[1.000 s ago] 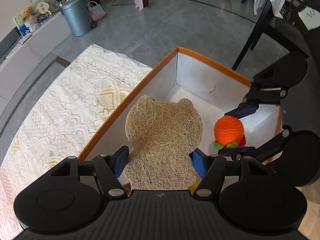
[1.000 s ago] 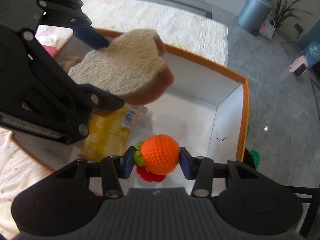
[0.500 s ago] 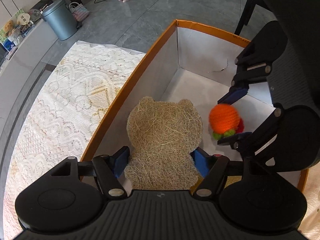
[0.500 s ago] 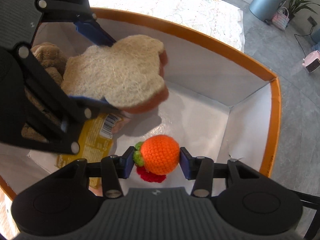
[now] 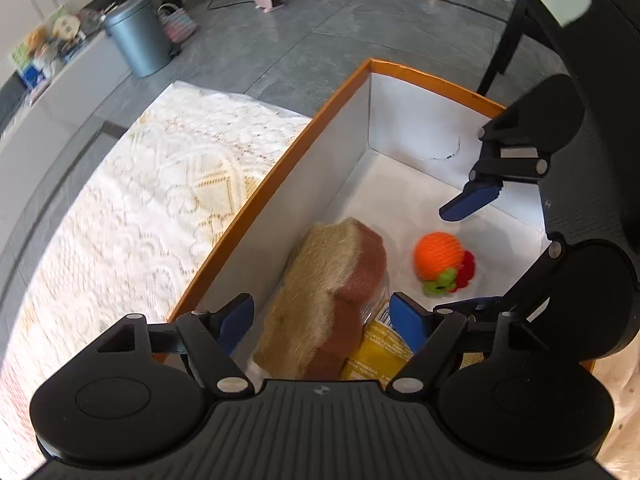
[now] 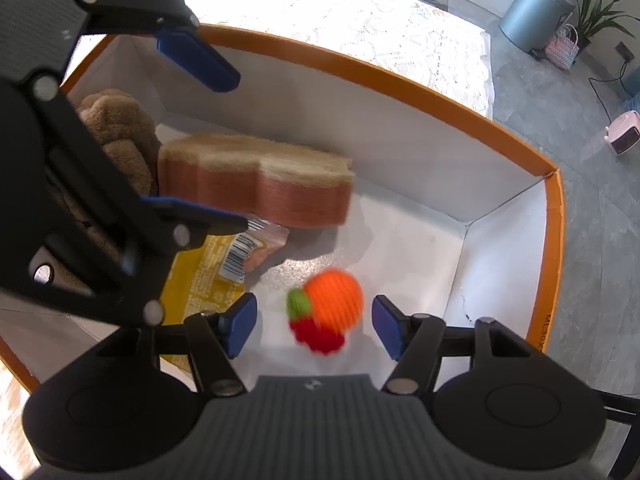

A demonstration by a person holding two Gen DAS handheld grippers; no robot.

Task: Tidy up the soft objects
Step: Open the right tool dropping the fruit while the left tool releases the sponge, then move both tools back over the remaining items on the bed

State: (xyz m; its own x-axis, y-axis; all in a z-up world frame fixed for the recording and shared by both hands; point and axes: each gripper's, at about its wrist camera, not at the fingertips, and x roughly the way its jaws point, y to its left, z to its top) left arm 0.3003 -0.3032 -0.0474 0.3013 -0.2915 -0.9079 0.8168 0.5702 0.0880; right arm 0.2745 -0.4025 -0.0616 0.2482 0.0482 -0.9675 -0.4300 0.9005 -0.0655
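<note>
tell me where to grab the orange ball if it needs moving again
Take the orange ball across its round knitted middle, coming from above with the jaws either side. It lies loose on the box floor, leaves and red trim to one side, with walls close by.

matte black plastic throughout on the left gripper [image 5: 322,322], with a ribbed grey-black housing along the bottom edge and a tiny pale logo at its middle. flanked by two round black discs, each pressed with a shallow circle. angular black link bars ran forward, pinned with silver screw heads. ended in flat blue pads [image 5: 236,316] on the fingertips. built the same way on the right gripper [image 6: 314,322]: ribbed housing, paired discs, silver rivets, blue pads [image 6: 240,320]. bore faint raised lettering on a side bar, too blurred to read.
</note>
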